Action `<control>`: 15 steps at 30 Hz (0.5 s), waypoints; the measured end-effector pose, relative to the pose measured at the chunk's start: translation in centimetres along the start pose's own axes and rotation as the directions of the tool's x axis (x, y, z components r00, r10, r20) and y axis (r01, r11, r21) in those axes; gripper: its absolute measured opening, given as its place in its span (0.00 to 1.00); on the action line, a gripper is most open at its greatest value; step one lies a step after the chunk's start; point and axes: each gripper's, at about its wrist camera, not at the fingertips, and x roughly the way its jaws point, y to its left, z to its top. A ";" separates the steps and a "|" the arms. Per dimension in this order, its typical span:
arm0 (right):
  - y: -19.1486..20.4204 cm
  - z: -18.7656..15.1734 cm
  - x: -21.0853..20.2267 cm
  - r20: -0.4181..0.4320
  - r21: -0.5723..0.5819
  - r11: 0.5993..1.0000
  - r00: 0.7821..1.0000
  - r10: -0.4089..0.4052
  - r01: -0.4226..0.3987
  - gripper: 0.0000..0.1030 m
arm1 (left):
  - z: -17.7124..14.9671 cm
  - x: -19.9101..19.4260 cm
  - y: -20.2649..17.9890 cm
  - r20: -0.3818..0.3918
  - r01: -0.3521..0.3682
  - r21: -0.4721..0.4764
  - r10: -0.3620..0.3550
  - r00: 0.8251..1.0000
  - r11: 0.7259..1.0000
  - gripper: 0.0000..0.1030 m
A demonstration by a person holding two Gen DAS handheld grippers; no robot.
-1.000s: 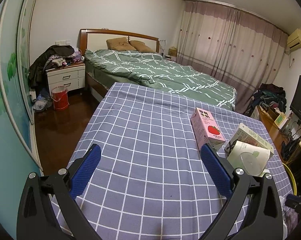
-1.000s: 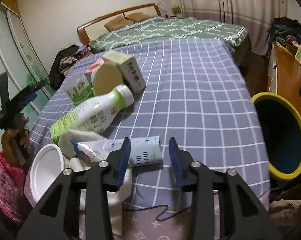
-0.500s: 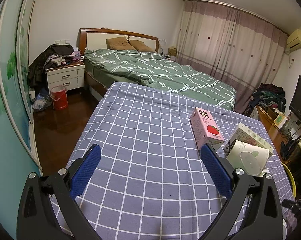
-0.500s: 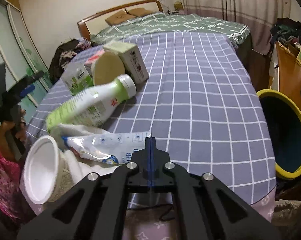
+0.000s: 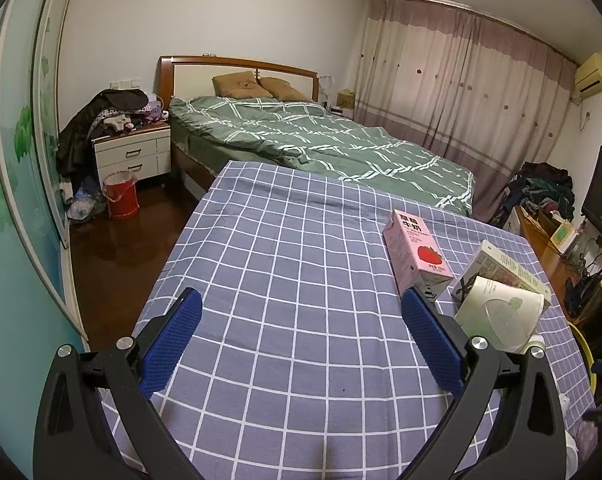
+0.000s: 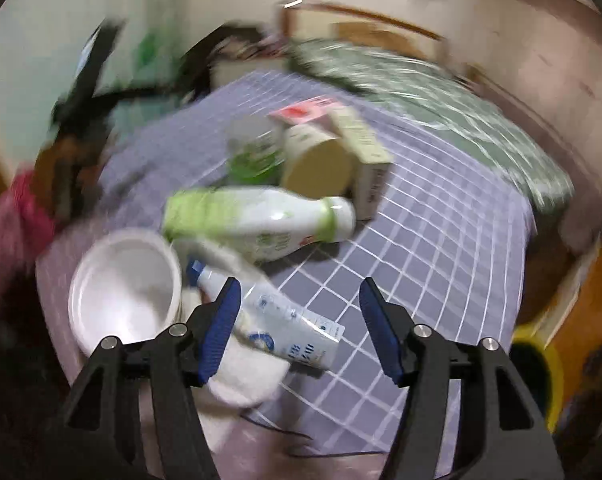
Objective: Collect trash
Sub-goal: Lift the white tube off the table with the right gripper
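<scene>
In the blurred right wrist view, trash lies on a checked blue cloth (image 6: 441, 240): a flat white and blue pouch (image 6: 285, 324), a white bottle with green label (image 6: 257, 220), a white bowl (image 6: 121, 304), a round tub (image 6: 317, 160) and cartons. My right gripper (image 6: 299, 308) is open, its left finger over the pouch, holding nothing. My left gripper (image 5: 299, 340) is open and empty above the cloth. The pink strawberry milk carton (image 5: 417, 254), a beige carton (image 5: 505, 268) and a lying cup (image 5: 497, 316) are at its right.
A yellow-rimmed bin (image 6: 541, 372) stands beside the table at the lower right. A green-covered bed (image 5: 321, 140) lies beyond the table, with a nightstand (image 5: 133, 154) and red bucket (image 5: 121, 200) on the floor to the left. Curtains (image 5: 461, 88) hang at the back right.
My right gripper was open around the pouch, closed half a second ago, and is now wide open; its view has swung fast. The left gripper has barely moved.
</scene>
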 end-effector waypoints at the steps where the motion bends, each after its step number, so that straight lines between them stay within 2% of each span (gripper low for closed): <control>1: 0.4 0.1 0.5 -0.040 -0.061 0.998 0.999 0.021 -0.023 0.57 | 0.0 -0.1 -0.1 0.004 -0.006 0.004 0.006 1.000 1.000 0.95; 3: 1.0 0.2 1.8 -0.112 -0.148 0.987 0.993 0.047 -0.063 0.56 | 0.1 -0.2 -0.1 0.016 -0.016 0.008 0.016 1.000 1.000 0.95; 5: 1.4 0.1 3.1 -0.148 -0.203 0.977 0.988 0.031 -0.061 0.55 | 0.2 -0.5 0.2 0.033 -0.021 -0.001 0.021 0.999 1.000 0.95; 11: 1.5 0.9 5.3 -0.189 -0.267 0.955 0.979 0.077 -0.127 0.55 | 0.5 -0.7 0.9 0.038 -0.014 -0.035 0.015 0.999 0.999 0.95; 13: 1.6 0.9 5.7 -0.211 -0.264 0.950 0.971 0.109 -0.164 0.43 | 0.5 -0.7 0.8 0.033 -0.009 -0.032 0.010 0.999 0.999 0.95; 15: 1.5 0.7 5.5 -0.205 -0.257 0.953 0.973 0.110 -0.162 0.37 | 0.5 -0.7 0.6 0.030 0.001 -0.023 0.000 1.000 1.000 0.95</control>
